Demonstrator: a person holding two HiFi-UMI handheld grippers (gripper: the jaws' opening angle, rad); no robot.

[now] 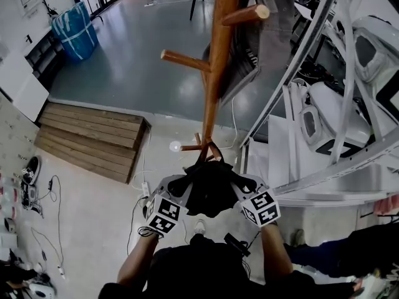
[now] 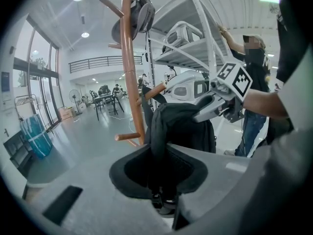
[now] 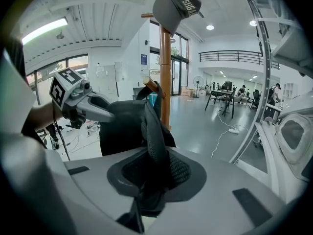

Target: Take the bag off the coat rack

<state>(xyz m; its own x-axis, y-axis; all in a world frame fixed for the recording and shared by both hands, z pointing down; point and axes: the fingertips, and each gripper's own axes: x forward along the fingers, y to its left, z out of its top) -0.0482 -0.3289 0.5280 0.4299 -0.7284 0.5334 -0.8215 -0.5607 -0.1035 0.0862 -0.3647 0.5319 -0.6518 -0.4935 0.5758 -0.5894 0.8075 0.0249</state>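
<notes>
A wooden coat rack (image 1: 215, 61) stands ahead of me. A black bag (image 1: 209, 192) hangs low beside its pole, between both grippers. The bag's top loop (image 1: 209, 149) lies at a short low peg (image 1: 192, 147); I cannot tell whether it rests on the peg. My left gripper (image 1: 181, 190) is shut on the bag's left side, with black fabric (image 2: 159, 131) pinched between the jaws. My right gripper (image 1: 240, 187) is shut on the right side, clamping a black strap (image 3: 154, 131). Each gripper view shows the other gripper across the bag: right gripper (image 2: 215, 104), left gripper (image 3: 85, 104).
A grey cap (image 3: 177, 4) and a grey garment (image 1: 262, 36) hang on upper pegs. White metal shelving (image 1: 324, 104) stands close on the right, with a person (image 2: 254, 82) beside it. A wooden platform (image 1: 93, 139), floor cables (image 1: 53, 229) and a blue bag (image 1: 75, 30) lie left.
</notes>
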